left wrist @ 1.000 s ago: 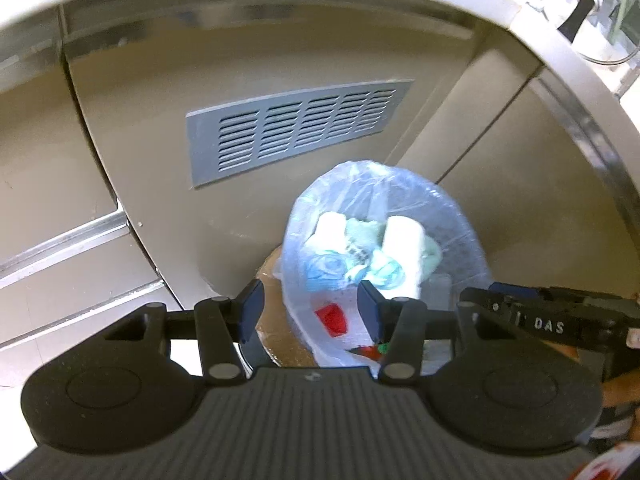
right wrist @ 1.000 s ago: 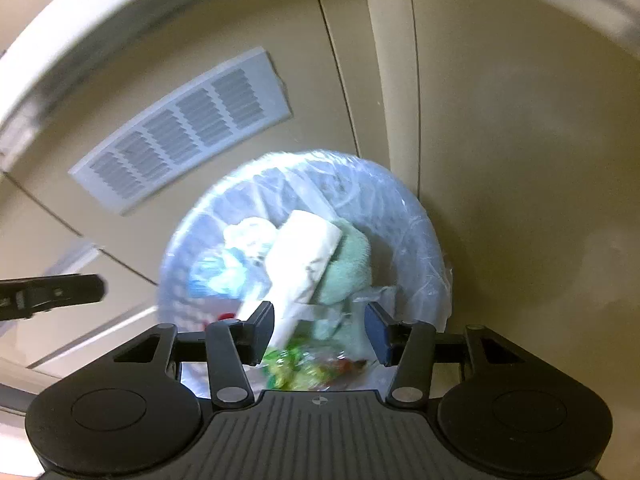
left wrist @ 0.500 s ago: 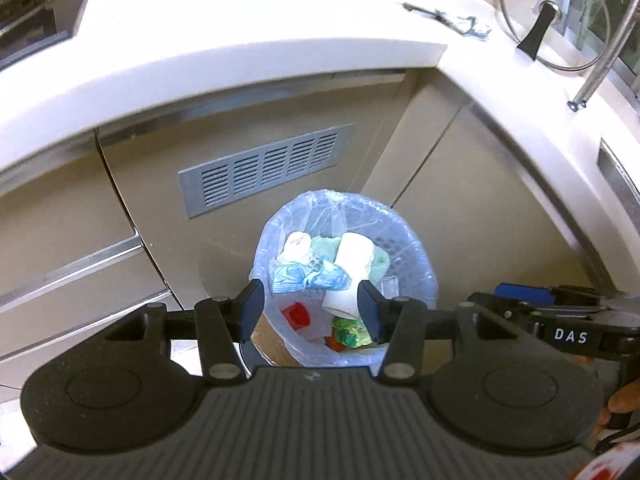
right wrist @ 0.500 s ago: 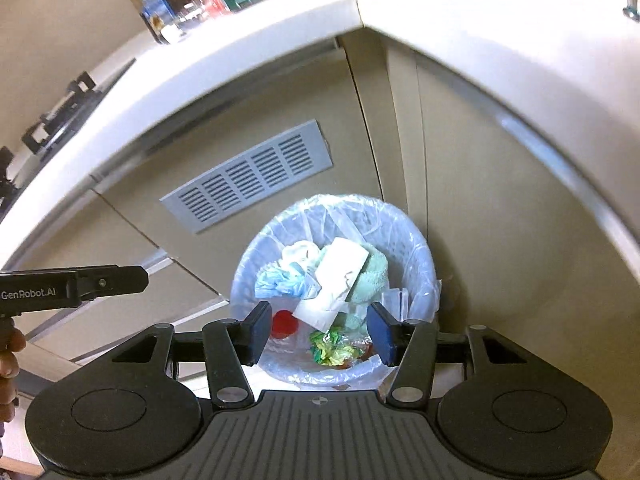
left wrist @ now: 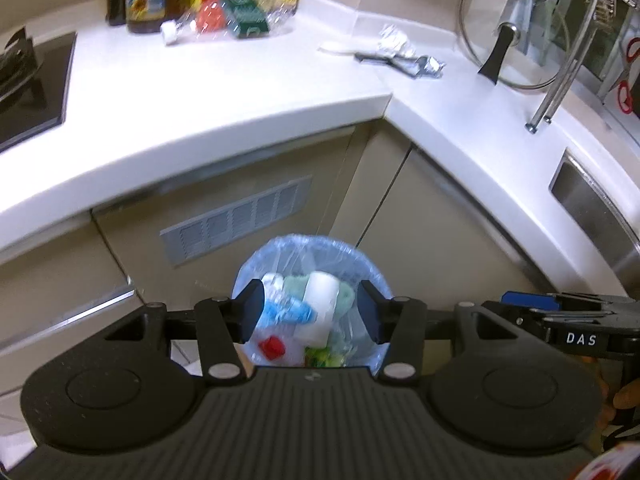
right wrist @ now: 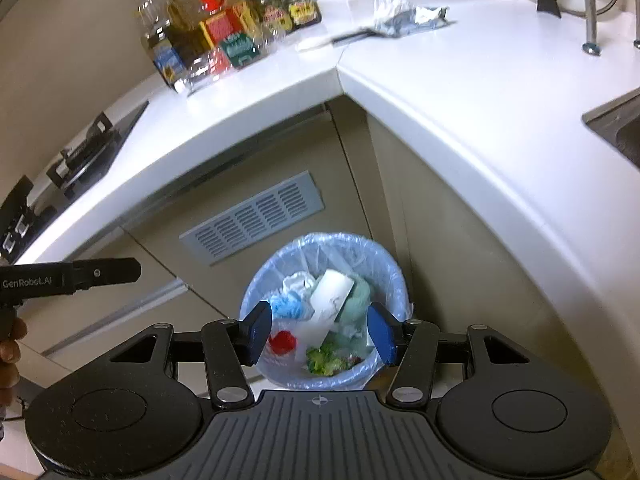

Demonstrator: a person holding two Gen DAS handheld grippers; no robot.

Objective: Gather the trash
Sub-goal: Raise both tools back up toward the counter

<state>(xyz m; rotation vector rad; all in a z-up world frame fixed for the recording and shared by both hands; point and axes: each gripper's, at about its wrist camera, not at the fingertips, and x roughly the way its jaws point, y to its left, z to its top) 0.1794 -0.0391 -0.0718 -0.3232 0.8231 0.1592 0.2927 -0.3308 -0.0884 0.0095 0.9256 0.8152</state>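
Both tongs have risen from the bin [right wrist: 326,308] and now the white desk [right wrist: 460,92] shows. The left tongs [left wrist: 311,316] and right tongs [right wrist: 320,332] stand spread, empty. On the far desk lies a crumpled wrapper [right wrist: 404,16], probably the next trash, right of the bottles [right wrist: 208,36].

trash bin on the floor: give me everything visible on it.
The trash bin is a small round basket lined with a thin translucent blue bag folded over its rim. It stands upright on the floor in the corner where the two cabinet runs meet, below the grey vent grille. It looks well filled: crumpled white and blue tissue, a white paper piece, a pale green wad, a red cap, green scraps. Neither gripper touches it; both hang above with jaws apart and empty.
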